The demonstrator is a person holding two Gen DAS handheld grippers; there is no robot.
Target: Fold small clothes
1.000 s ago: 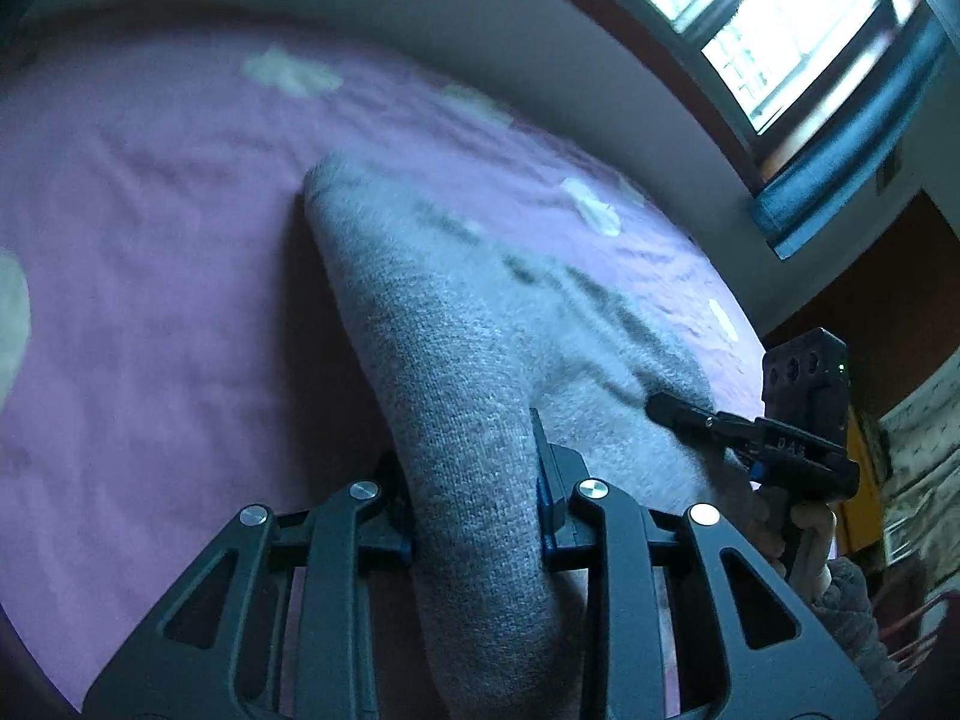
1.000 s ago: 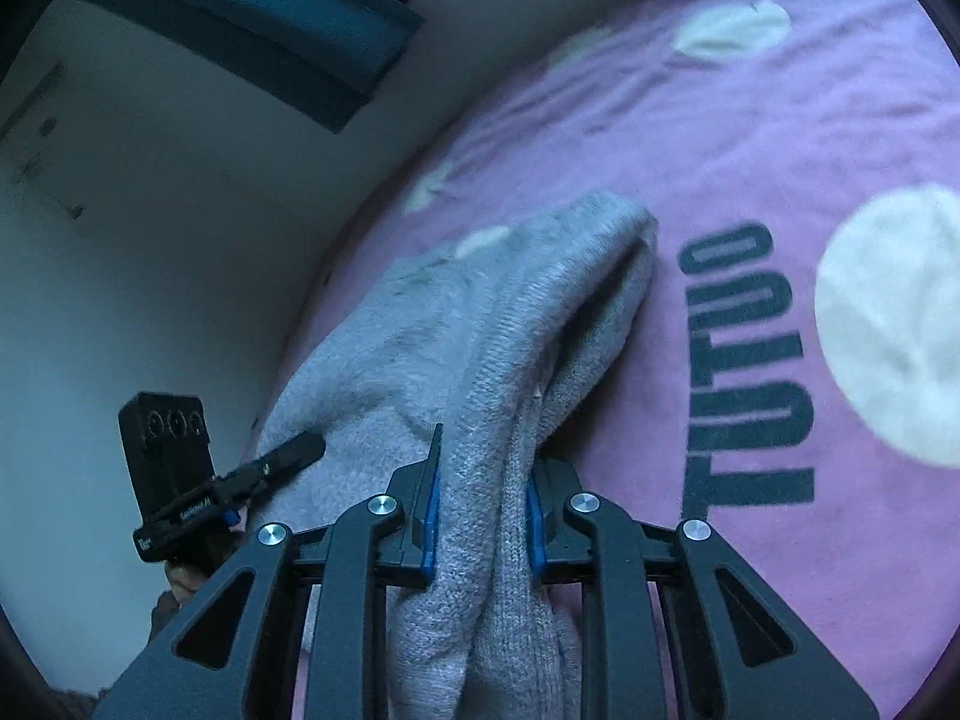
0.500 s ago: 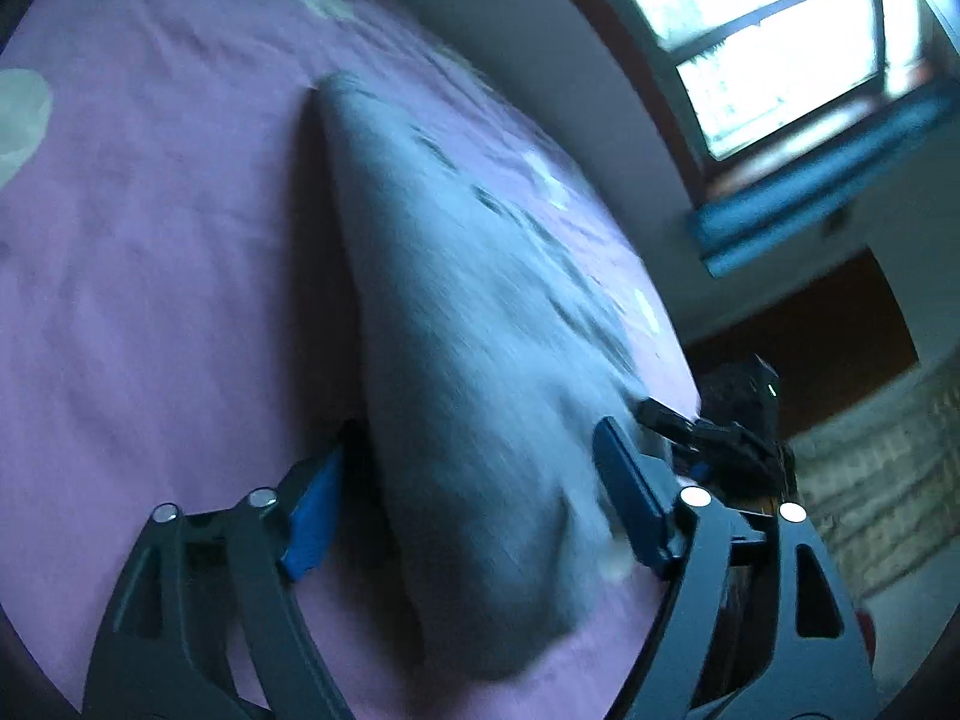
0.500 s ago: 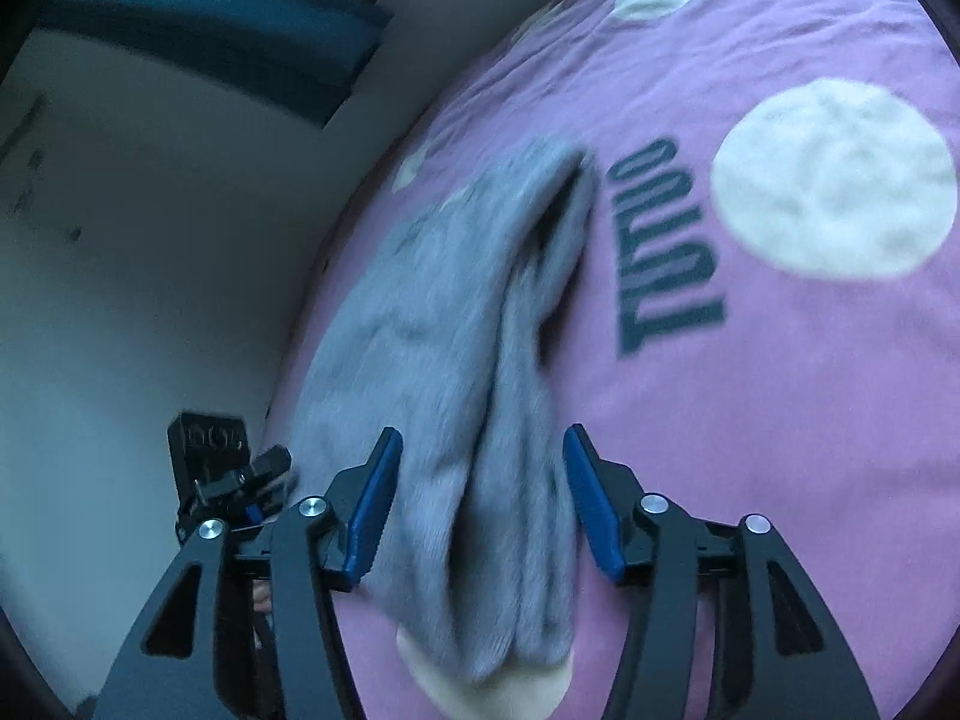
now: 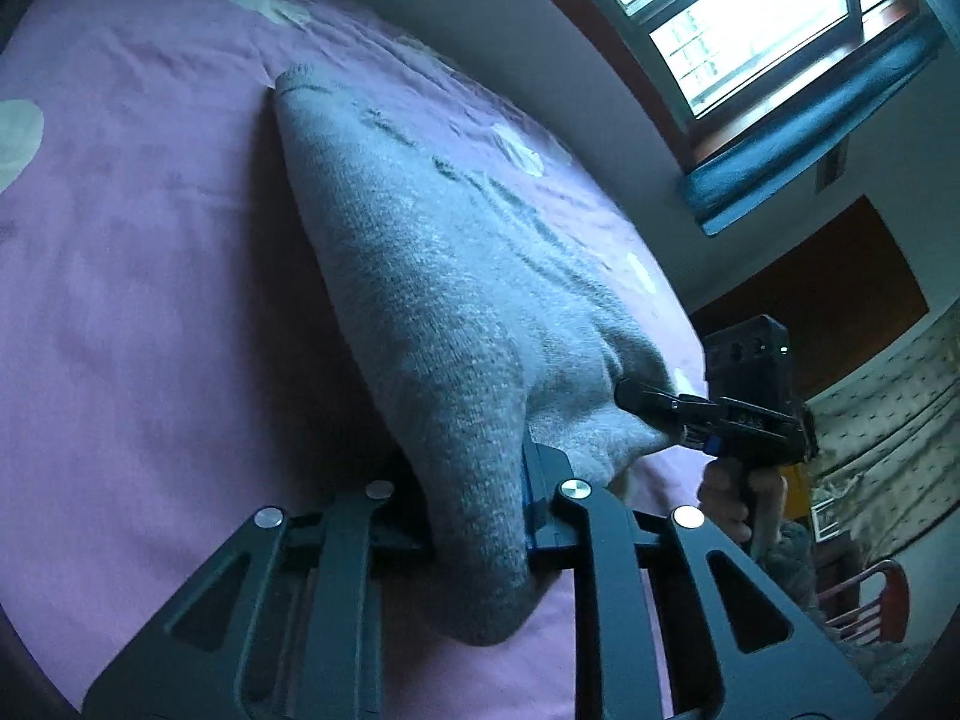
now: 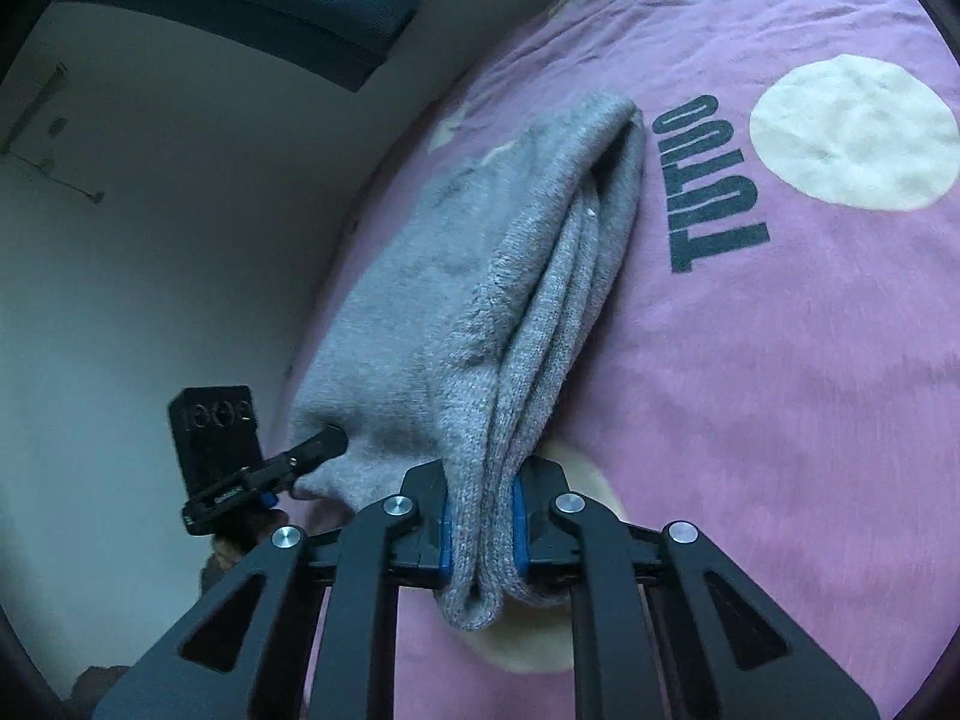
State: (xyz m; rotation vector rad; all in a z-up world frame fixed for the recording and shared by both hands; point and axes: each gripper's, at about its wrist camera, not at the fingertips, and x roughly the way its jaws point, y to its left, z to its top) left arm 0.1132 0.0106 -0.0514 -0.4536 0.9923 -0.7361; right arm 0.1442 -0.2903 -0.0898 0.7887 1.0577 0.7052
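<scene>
A grey knitted garment (image 5: 420, 276) lies folded in a long strip on a purple blanket (image 5: 132, 300). My left gripper (image 5: 474, 516) is shut on its near corner, the cloth bunched between the jaws. My right gripper (image 6: 480, 534) is shut on the other near corner of the garment (image 6: 516, 276), where several layers show. The right gripper (image 5: 708, 414) also shows at the right in the left wrist view. The left gripper (image 6: 300, 456) also shows at the left in the right wrist view.
The blanket (image 6: 780, 420) has cream dots (image 6: 852, 132) and dark lettering (image 6: 714, 186). A white wall (image 6: 150, 210) runs along the bed's far side. A window (image 5: 750, 18) with a blue blind is above it. A red chair (image 5: 870, 606) stands beyond the bed.
Both grippers opened half a second ago and have shut again on the garment's near corners. The near edge is lifted and bunched between the jaws.
</scene>
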